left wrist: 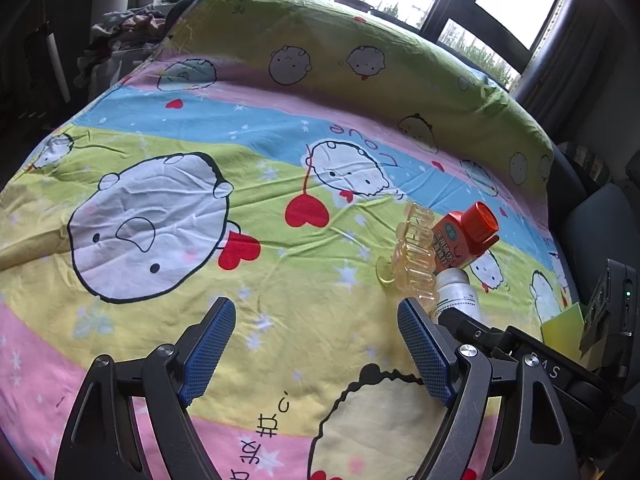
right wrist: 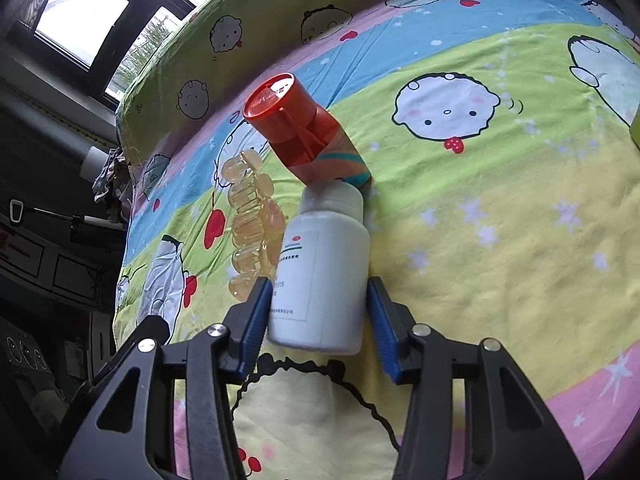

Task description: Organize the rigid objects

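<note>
A white pill bottle (right wrist: 324, 268) lies on the cartoon bedsheet between the blue pads of my right gripper (right wrist: 318, 316); the pads sit at its sides, the left one touching. An orange bottle with a red cap (right wrist: 296, 132) lies just beyond it, leaning on its top. A translucent yellow hair claw (right wrist: 252, 224) lies to their left. In the left wrist view the same claw (left wrist: 414, 256), orange bottle (left wrist: 468, 232) and white bottle (left wrist: 458, 292) sit at the right. My left gripper (left wrist: 316, 344) is open and empty over the sheet.
The bed is covered by a colourful cartoon sheet (left wrist: 200, 184). Windows (left wrist: 500, 4) stand behind the bed. A pile of clothes (left wrist: 120, 40) lies at its far left. A yellow-green card (left wrist: 562, 324) shows near the right gripper's body.
</note>
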### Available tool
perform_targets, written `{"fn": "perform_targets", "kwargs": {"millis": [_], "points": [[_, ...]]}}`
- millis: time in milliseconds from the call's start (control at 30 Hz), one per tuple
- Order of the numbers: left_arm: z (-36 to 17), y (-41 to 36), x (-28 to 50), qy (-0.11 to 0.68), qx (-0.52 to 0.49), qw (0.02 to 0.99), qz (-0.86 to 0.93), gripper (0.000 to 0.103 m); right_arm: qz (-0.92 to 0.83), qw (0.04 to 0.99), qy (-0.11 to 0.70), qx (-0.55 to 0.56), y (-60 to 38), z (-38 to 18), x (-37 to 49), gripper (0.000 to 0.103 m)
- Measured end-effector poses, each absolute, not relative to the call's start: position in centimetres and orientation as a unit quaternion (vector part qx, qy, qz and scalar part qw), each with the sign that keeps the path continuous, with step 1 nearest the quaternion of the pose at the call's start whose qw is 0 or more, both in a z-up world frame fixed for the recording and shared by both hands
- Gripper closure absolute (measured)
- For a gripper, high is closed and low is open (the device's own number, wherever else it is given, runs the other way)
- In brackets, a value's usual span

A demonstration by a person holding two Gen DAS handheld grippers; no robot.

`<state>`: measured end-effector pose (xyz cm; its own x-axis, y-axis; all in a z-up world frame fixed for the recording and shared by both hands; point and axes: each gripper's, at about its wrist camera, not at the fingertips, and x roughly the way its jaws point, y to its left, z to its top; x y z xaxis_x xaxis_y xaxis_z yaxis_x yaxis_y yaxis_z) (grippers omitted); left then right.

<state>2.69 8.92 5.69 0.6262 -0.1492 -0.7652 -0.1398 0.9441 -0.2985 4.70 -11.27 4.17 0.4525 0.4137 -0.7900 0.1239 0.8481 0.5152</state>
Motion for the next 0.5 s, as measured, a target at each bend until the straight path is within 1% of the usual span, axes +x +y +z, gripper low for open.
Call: {"fn": "perform_targets", "kwargs": {"millis": [300, 500], "points": [[5.7, 7.4, 2.7, 0.438, -0.145, 0.887, -0.017, 0.019, 0.090, 0.819, 0.512, 0.242, -12.7, 6.1, 2.0, 0.058], [5.8, 6.0, 2.6, 0.442, -0.120, 0.888, -0.037, 0.019, 0.087, 0.811, 0.530, 0.230, -14.5, 6.4, 0.4, 0.057]]}}
